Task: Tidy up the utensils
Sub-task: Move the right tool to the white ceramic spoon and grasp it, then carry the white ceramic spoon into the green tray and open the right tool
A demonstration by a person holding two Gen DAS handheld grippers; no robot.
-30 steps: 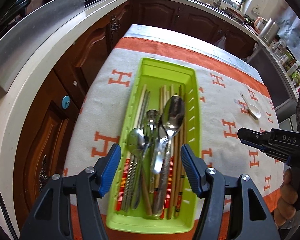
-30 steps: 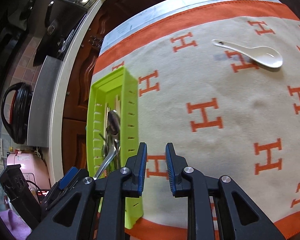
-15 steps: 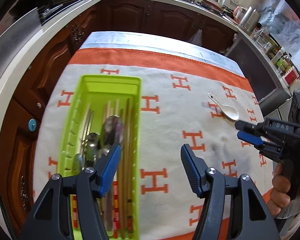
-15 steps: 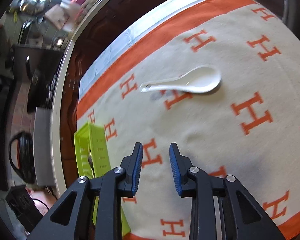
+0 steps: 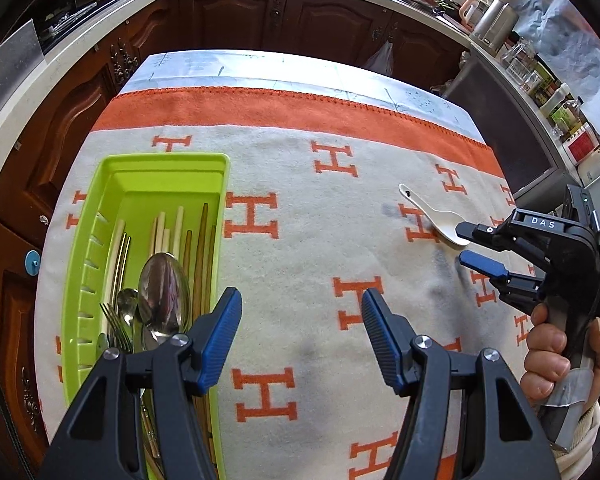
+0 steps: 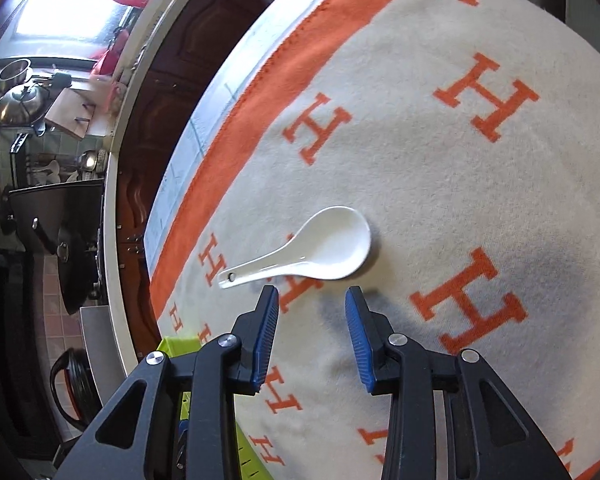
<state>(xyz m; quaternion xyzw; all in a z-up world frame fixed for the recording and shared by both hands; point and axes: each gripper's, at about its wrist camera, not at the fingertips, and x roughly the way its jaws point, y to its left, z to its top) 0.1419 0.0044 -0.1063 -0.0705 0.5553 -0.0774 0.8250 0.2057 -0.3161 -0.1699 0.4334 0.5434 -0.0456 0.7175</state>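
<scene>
One spoon (image 6: 320,250) lies loose on the cloth (image 6: 480,200), well apart from the green tray (image 5: 112,208) that holds the other utensils. The right gripper (image 6: 312,336) hovers just short of it with its jaws spread and nothing between them; the left gripper (image 5: 300,336) hangs over bare cloth beside the tray, jaws also wide and empty.

The step in hand looks like the pick-up of that spoon. It lies crosswise to the right gripper's fingers, bowl to the right and handle to the left, so a grasp would likely go best across the narrow neck where the handle meets the bowl. The jaws would need to come down on either side of it, low enough to catch the handle's edges without snagging the cloth.

The spoon is glossy white, probably ceramic, with a deep rounded bowl and a short grooved handle pierced by a small hole near its end. Such a glaze is likely slippery, though the ribbed blue pads (image 6: 266,336) should help. The cloth is soft, cream with orange letters and an orange border. The tray is smooth plastic with slotted walls, and in it lie metal spoons (image 5: 164,292), a fork (image 5: 116,328) and long chopsticks (image 5: 200,256).
</scene>
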